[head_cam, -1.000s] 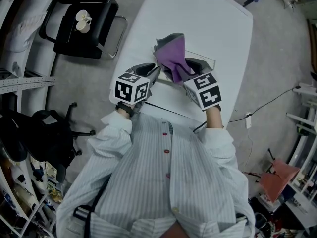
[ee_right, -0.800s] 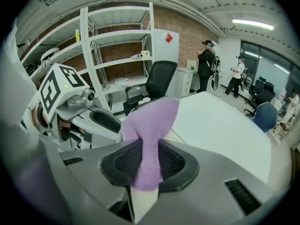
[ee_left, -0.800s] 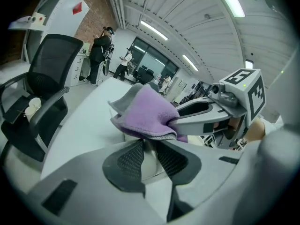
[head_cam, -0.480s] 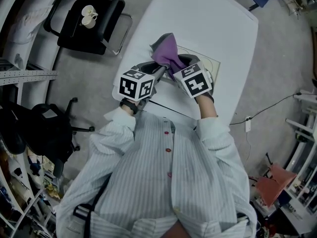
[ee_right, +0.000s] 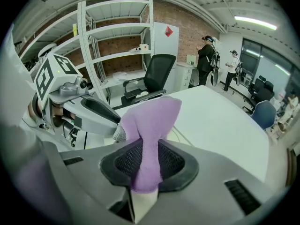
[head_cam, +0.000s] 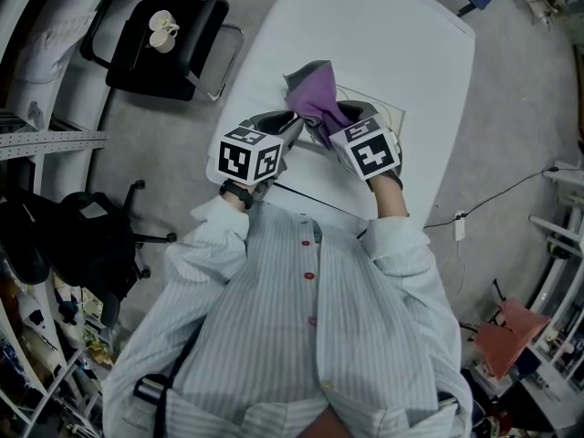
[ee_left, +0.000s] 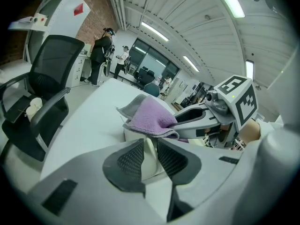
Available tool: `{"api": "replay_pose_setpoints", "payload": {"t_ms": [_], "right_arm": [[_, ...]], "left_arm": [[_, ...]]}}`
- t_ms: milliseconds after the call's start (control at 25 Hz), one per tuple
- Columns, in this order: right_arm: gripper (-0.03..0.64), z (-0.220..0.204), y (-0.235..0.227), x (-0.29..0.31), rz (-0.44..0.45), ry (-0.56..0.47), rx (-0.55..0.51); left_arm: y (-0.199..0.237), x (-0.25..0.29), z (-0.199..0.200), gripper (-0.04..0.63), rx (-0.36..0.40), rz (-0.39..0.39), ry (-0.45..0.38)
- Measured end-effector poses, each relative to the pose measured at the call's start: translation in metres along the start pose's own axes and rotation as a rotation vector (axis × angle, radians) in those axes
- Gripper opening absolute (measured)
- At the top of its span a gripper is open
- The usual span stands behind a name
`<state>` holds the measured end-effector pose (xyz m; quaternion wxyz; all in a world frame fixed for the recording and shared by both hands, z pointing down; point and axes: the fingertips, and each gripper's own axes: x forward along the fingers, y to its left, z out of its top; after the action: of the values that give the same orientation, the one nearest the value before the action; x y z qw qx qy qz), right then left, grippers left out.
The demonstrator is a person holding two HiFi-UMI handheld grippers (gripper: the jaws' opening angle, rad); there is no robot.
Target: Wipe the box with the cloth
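Box [head_cam: 388, 114], pale-walled, is set on the white desk [head_cam: 392, 35] just in front of the person. Its near wall is taken between the narrow-set pads of the left claw [head_cam: 292, 124], as is seen in the left gripper view, where the wall [ee_left: 136, 136] stands in the slot of that claw [ee_left: 151, 144]. The cloth [head_cam: 315, 94], purple with a grey back, is draped over the left end of the box and is pinched fast in the right claw [head_cam: 328, 124]. A fold of it [ee_right: 150, 125] is seen rising from between that claw's pads [ee_right: 150, 146]. Compared with half a second ago, the right claw and the cloth have been carried a little to the right along the box, while the left claw has been kept in place. A black chair [head_cam: 164, 53] is stood off the desk's left edge.
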<state>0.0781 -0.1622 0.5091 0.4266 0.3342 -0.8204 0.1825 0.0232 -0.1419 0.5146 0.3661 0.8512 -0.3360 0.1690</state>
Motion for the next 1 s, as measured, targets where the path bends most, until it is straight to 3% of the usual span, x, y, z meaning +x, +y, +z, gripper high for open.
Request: {"api": "replay_pose_setpoints", "payload": {"t_ms": [440,680,1000], "right_arm": [[0.094,-0.025,-0.02,-0.022,-0.044,0.021,0.032],[0.094,-0.054,-0.044,-0.038,-0.083,0.055,0.104],[0.094,-0.088,-0.068,-0.063,-0.156,0.1,0.121]], "left_arm": [[-0.001,-0.001,0.0,0.072,0.001,0.005,0.003],[0.001,0.0,0.0,0.073,0.003,0.005,0.002],[-0.001,0.001,0.0,0.074,0.004,0.005,0.003]]}}
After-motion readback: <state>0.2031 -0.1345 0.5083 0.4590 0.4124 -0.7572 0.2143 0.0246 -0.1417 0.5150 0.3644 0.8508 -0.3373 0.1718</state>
